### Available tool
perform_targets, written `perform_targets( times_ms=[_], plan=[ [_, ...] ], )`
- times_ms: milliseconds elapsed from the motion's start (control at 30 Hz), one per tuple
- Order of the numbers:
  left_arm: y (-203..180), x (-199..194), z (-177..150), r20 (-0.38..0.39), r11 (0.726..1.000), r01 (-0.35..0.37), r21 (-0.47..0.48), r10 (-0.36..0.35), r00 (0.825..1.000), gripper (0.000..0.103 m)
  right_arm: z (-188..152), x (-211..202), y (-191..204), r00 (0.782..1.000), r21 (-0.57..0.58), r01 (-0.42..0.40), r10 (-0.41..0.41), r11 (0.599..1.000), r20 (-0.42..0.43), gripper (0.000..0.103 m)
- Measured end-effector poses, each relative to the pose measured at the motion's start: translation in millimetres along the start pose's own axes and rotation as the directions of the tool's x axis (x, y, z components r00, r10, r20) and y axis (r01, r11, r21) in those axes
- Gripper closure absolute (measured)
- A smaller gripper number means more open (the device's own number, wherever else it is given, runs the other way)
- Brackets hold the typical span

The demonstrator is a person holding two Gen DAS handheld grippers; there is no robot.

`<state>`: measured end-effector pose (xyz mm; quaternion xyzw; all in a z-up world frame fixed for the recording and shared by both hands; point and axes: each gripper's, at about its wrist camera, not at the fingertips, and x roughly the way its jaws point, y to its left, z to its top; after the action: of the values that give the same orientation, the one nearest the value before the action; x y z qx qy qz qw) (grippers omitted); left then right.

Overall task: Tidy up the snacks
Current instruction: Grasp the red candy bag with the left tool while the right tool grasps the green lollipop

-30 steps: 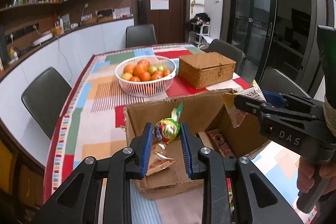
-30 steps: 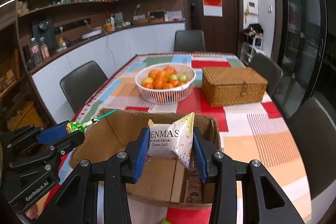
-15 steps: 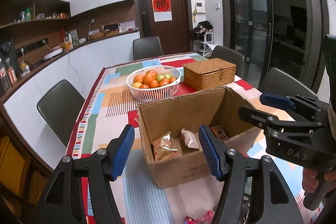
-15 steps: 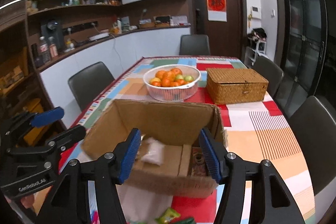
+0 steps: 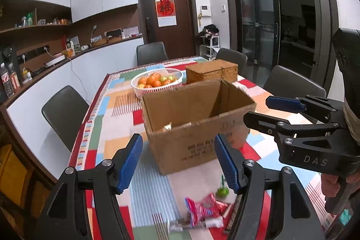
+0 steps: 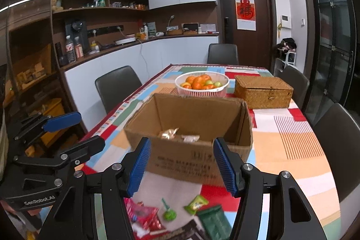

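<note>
Both grippers empty above loose snacks, cardboard box ahead.
Left gripper and right gripper: jaws wide apart, holding nothing. Cardboard box contains wrapped snacks; further packets lie on the tablecloth before it.

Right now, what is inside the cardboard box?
The cardboard box holds a gold wrapper and a pale packet near its front wall; that wall hides the rest of the floor.
</note>
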<state>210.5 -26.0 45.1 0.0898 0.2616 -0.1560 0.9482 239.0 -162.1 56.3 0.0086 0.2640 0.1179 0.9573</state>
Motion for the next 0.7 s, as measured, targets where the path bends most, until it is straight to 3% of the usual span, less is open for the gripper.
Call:
perform_targets(
  times_ms=[400,700],
  plan=[
    [-22,-3,-54,-0.098,0.998,0.052,0.033,-0.049,0.994,0.038,-51,-3,7,0.993,-0.020,-0.027,0.024,0.999,-0.115,0.044],
    [-21,16,-93,-0.210,0.991,0.131,-0.013,-0.131,0.969,0.038,-89,11,10,0.973,-0.022,-0.041,0.035,0.999,-0.230,0.046]
  ],
)
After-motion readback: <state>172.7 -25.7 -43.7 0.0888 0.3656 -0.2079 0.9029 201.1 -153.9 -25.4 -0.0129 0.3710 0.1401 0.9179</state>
